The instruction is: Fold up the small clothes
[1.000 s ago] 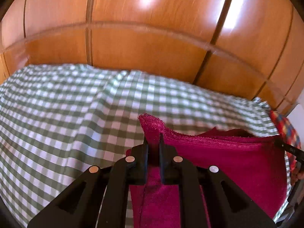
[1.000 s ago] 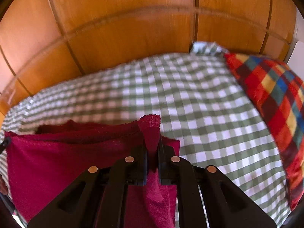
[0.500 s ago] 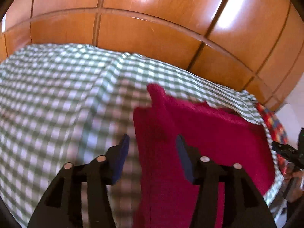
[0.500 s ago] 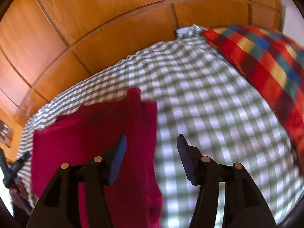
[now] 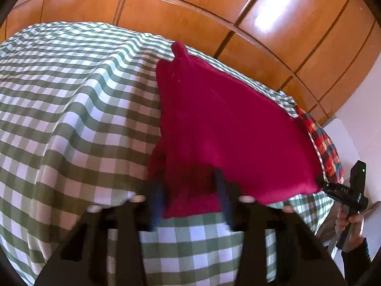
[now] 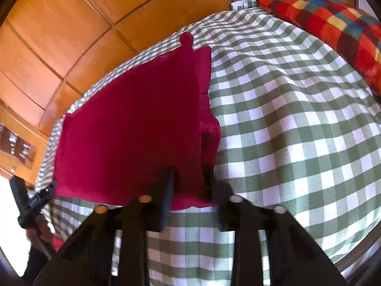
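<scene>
A crimson cloth lies folded flat on the green-and-white checked bedspread, with a small loop sticking out at its far edge. My left gripper is at the cloth's near left corner. Its jaws are closing, with that corner between the fingers and not visibly pinched. In the right wrist view the same cloth fills the left half. My right gripper is at the near right corner, jaws closing, cloth edge between the fingers with gaps still showing.
A wooden panelled wall rises behind the bed. A red plaid blanket lies at the far right of the bedspread. The person's hand holding the other gripper shows at the right edge of the left wrist view.
Both grippers let go of the cloth's far corners, opened wide and drew back to its near edge. They are now narrowing around the near corners. The cloth has dropped flat.
</scene>
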The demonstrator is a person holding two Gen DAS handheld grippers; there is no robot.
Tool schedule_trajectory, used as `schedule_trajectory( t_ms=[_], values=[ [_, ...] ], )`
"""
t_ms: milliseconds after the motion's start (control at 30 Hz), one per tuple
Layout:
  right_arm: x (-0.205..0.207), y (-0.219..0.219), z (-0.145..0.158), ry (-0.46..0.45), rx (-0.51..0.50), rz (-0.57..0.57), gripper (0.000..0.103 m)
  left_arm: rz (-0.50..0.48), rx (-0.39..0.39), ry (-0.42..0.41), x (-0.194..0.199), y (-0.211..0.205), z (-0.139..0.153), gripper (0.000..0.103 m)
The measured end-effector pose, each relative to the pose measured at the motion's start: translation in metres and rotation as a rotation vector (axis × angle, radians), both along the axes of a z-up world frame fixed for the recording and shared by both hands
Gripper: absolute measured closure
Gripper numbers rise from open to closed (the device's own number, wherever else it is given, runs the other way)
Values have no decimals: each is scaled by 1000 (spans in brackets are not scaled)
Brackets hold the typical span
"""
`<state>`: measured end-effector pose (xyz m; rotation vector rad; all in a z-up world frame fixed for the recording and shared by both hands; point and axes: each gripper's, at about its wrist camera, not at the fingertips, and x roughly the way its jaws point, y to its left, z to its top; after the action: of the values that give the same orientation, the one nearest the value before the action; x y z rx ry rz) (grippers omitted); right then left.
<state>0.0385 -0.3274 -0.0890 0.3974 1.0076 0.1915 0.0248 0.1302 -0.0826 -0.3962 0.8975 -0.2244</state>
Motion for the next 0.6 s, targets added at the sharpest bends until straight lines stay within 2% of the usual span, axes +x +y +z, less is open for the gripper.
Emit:
schedule_trajectory(
  t_ms=[67,100,200,300,467,600],
  values=[
    [-4,2,9,-19,-27,7,92,12,-7,9,0,6,0,92],
    [-7,3,15,-35,-40,15,93,11,-8,6,-1,8,1,94],
    [-19,1,29,-65,-55,39,93,-13,22,-11,-12,8,8,96],
    [-34,-3,31,-56,-78,66,93,-35,36,-10,-26,10,13,96],
    [-58,-5,7,20,-99,95,93,-47,13,28,-62,11,12,96],
    [-67,-12,-5,50,-74,84,93,-57,18,51,-89,5,10,96]
  ],
)
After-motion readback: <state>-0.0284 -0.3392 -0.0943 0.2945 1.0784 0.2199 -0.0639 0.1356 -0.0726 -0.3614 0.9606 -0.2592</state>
